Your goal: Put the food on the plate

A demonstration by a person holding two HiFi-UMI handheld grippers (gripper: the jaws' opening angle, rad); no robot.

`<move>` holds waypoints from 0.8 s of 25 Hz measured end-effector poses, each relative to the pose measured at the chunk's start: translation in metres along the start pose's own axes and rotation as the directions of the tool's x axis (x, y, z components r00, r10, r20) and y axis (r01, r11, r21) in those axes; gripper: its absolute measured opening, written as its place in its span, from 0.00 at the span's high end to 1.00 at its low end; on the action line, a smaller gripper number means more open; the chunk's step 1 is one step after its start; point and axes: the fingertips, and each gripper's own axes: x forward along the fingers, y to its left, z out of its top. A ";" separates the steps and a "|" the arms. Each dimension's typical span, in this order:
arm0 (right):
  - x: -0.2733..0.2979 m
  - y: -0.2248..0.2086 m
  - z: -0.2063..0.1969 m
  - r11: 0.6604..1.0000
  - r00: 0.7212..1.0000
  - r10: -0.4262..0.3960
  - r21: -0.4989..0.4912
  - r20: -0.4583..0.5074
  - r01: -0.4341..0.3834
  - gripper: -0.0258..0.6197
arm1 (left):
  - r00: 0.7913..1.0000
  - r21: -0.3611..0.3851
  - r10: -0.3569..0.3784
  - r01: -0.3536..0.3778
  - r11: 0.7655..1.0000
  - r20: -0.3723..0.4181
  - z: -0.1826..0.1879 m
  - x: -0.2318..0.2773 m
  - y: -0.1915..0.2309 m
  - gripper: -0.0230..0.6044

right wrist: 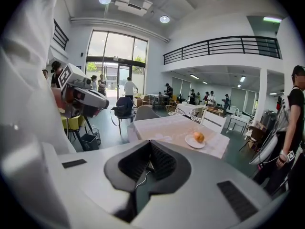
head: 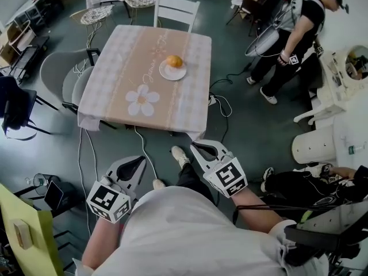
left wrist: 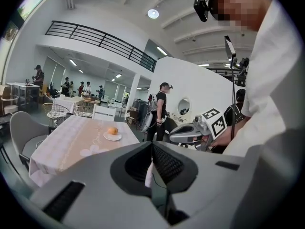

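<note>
Grippers stood shut and empty in front of the wearer's chest, with the task apparently done. At left, the left gripper (head: 138, 163) had its jaws pressed together on nothing. Beyond it, the cloth-covered table (head: 115, 79) carried a white plate (head: 172, 75) toward its far right side, and on that plate sat the food, a round orange (head: 174, 61) or something much like one. Right of centre, the right gripper (head: 197, 148) was likewise closed on air, and a bystander (head: 293, 33) stood further right, clear of the table. Trouble from here would most likely come from a fresh reach: a closed jaw nudging the round fruit could roll it off the shallow plate. The loose cables (head: 142, 147) trailing on the floor by the table's near edge could also snag a foot. The orange lay well apart from both claws, ahead of them across open floor and the near half of the tabletop, and more nearly in line with the right gripper than the left.
</note>
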 end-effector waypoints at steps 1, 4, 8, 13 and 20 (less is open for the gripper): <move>0.000 0.005 0.001 1.000 1.000 0.008 -0.006 0.003 -0.008 0.94 | 1.000 0.003 -0.004 0.004 1.000 -0.002 0.000 0.000 -0.002 0.95; 0.000 0.017 0.002 0.999 0.999 0.038 -0.031 0.006 -0.037 0.94 | 1.000 0.002 -0.004 0.004 1.000 -0.003 -0.003 -0.001 -0.005 0.95; 0.002 0.027 0.003 0.997 0.998 0.066 -0.046 0.005 -0.066 0.94 | 1.000 -0.003 0.004 -0.004 1.000 -0.012 -0.008 -0.004 -0.007 0.95; 0.003 0.034 0.009 0.994 0.996 0.085 -0.066 0.012 -0.084 0.94 | 1.000 -0.013 0.016 -0.016 1.000 -0.025 -0.015 -0.010 -0.007 0.95; 0.007 0.042 0.012 0.992 0.995 0.101 -0.074 0.015 -0.100 0.94 | 0.999 -0.023 0.015 -0.015 1.000 -0.031 -0.019 -0.011 -0.006 0.95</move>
